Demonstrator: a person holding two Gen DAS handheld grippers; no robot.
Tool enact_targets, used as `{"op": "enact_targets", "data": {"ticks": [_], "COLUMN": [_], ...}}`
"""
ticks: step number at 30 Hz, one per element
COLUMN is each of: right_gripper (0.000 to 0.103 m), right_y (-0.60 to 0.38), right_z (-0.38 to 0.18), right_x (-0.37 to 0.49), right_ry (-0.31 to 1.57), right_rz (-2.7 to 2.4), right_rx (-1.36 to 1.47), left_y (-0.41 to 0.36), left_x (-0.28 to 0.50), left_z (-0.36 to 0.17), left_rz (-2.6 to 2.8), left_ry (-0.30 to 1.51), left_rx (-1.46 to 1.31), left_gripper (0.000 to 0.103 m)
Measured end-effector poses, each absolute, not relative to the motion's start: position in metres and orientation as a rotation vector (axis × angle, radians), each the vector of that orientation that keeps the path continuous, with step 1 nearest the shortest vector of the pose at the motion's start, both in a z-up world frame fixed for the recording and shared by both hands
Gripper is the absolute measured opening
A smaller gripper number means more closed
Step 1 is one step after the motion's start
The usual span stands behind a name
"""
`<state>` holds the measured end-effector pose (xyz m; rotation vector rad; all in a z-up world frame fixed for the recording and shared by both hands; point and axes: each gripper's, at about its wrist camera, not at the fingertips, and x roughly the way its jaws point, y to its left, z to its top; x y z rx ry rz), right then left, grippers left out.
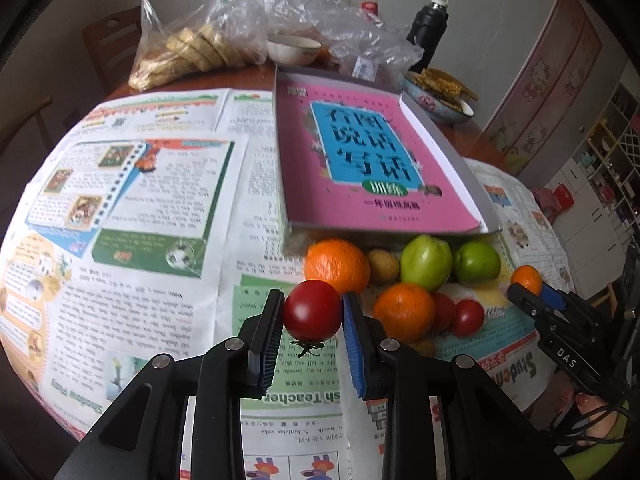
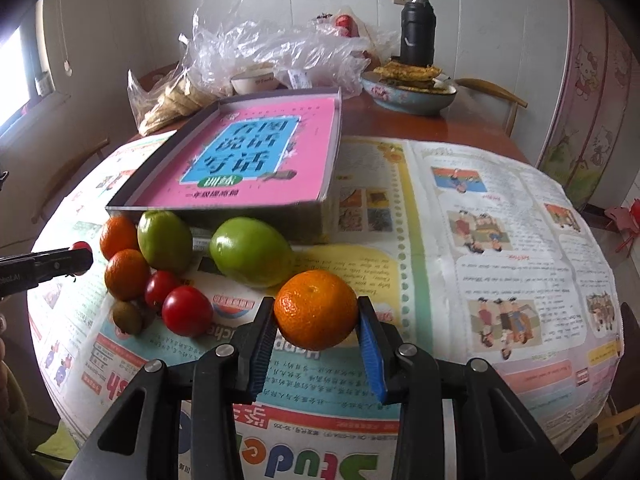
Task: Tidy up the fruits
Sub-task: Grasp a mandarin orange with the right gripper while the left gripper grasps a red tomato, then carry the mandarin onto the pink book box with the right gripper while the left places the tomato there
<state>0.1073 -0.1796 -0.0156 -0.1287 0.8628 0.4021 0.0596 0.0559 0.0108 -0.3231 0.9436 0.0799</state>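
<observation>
Red and round, a tomato (image 1: 313, 311) sits clamped in our left hand-held gripper (image 1: 313, 316) while our right hand-held gripper (image 2: 316, 316) grips a small orange (image 2: 316, 309), both near the fruit pile (image 1: 404, 280) on the newspaper-covered tabletop (image 1: 160, 208); we judge over-squeezing could burst the tomato.

Left wrist view: the right gripper (image 1: 534, 292) is seen side-on, its far finger hidden, and its small orange (image 1: 526, 278) is half covered by the near black finger. A kiwi (image 1: 383, 266) is partly blocked by the big orange (image 1: 337, 266). One tomato (image 1: 443, 311) sits mostly behind the front orange (image 1: 405, 312). The person's hand at the right edge is cut off.

Right wrist view: the left gripper (image 2: 80, 259) is cut by the left edge, its tomato (image 2: 81, 245) barely peeking out. Newspaper (image 2: 500, 240) small print is unreadable.
</observation>
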Motion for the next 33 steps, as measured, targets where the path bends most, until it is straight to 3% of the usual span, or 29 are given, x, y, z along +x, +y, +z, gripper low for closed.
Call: {"op": "enact_targets", "data": {"ticks": [16, 33], "right_gripper": [0.040, 0.040], "right_y": [-0.175, -0.130], "right_z": [0.028, 0.014], "right_x": [0.133, 0.173], "right_ry": [0.754, 0.797], "right_rz": [0.436, 0.518], "right_rx": [-0.095, -0.127], "left_y": [0.051, 0.038], "left_x": [0.101, 0.159], "left_z": [0.035, 0.012], "left_rz": [0.053, 0.038], "left_ry": [0.915, 0.991], "left_rx": [-0.289, -0.229], "left_gripper": [0.030, 0.030]}}
